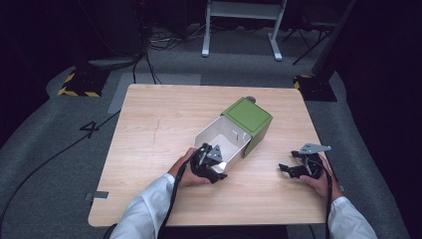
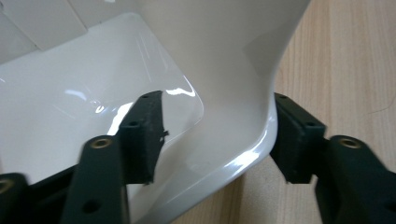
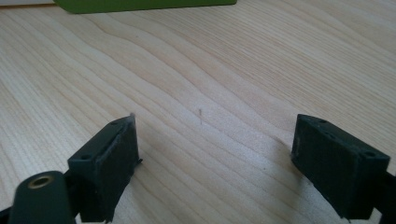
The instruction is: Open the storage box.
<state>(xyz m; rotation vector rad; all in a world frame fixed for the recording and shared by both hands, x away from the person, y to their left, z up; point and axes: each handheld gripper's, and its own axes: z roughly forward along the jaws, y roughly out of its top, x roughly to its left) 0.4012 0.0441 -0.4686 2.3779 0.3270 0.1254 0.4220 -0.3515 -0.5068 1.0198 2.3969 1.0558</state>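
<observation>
A: Status?
B: Left claw (image 1: 217, 168) straddles the white bin's (image 1: 217, 138) rim, jaws loose, not pinching. Bin's mid-desk (image 1: 164, 119), on its side, green lid (image 1: 247, 115) on.
A: Right?
B: Right claw (image 1: 290, 169) released, idle on desk. Prob. bin's placed; pull-back left.

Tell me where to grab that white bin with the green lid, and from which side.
Grip the white bin by its near rim corner, coming from the person's side. It lies on the table with its open mouth facing them and the green lid at the far end. The thin wall probably suits a pinch with one pad inside and one outside; the left gripper already straddles it, jaws not pressing.
</observation>
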